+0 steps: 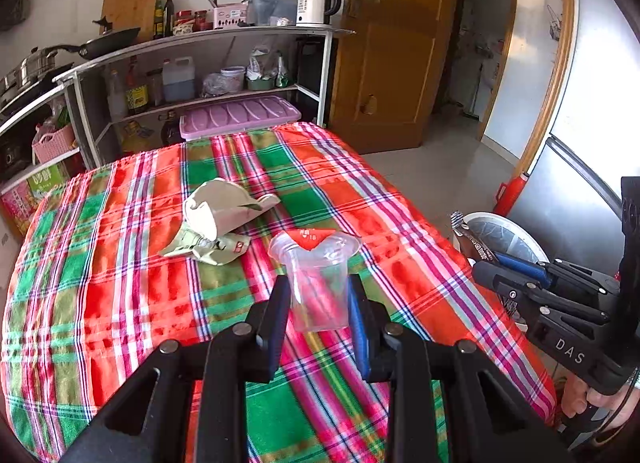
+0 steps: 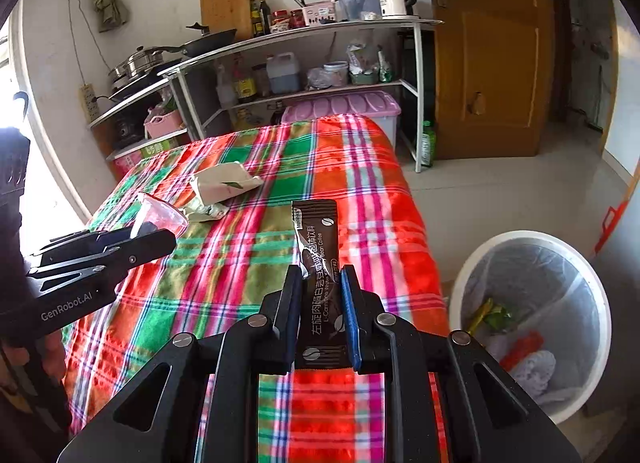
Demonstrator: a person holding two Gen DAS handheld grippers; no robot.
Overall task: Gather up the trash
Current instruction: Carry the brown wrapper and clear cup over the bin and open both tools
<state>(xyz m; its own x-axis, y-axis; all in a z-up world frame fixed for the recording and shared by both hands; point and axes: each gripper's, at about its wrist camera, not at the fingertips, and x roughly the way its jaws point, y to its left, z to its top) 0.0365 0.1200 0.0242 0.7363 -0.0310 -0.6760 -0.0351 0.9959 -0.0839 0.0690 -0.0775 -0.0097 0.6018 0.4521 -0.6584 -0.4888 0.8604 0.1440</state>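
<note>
My left gripper point(image 1: 319, 287) is shut on a clear plastic cup point(image 1: 316, 275) and holds it above the plaid tablecloth point(image 1: 120, 283); it also shows in the right wrist view point(image 2: 154, 235). My right gripper point(image 2: 320, 275) is shut on a dark brown coffee sachet point(image 2: 318, 259), held above the table's right side; it also shows in the left wrist view point(image 1: 480, 263) near the bin. A crumpled pale green and white paper carton point(image 1: 224, 223) lies on the cloth beyond the cup. The white trash bin point(image 2: 592, 275), lined with a bag, holds several scraps.
A metal shelf point(image 1: 240, 37) with bottles, a kettle point(image 1: 318, 1) and pans stands behind the table. A purple-lidded box point(image 1: 240, 115) sits by the table's far edge. A wooden door point(image 1: 392, 43) and a red object point(image 1: 512, 191) are right of the table.
</note>
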